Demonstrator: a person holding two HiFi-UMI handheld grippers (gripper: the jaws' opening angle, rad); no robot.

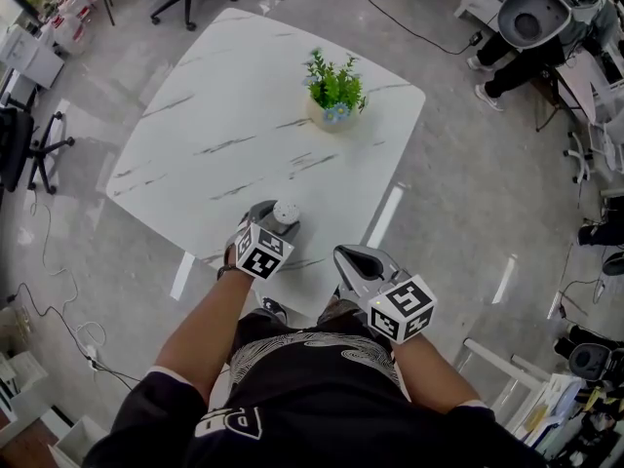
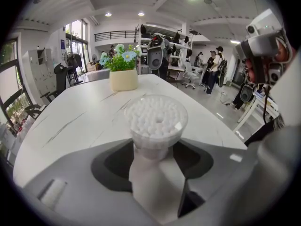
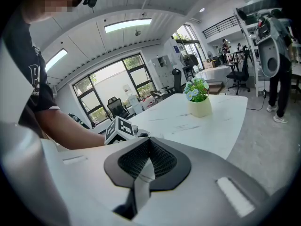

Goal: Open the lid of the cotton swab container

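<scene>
Black short-sleeved T-shirt (image 1: 322,403), pale hem on each sleeve. White contour-line print (image 1: 322,347) across the chest; white block letters (image 1: 230,422) left of the print. Ahead of the print: left hand-held gripper (image 1: 273,218) and right hand-held gripper (image 1: 349,259), grey matte shells, each with a white cube of black square markers.

table (image 1: 224,115): white marble | on it: potted plant (image 1: 334,91); cotton swab container (image 1: 285,212) near front edge
</scene>
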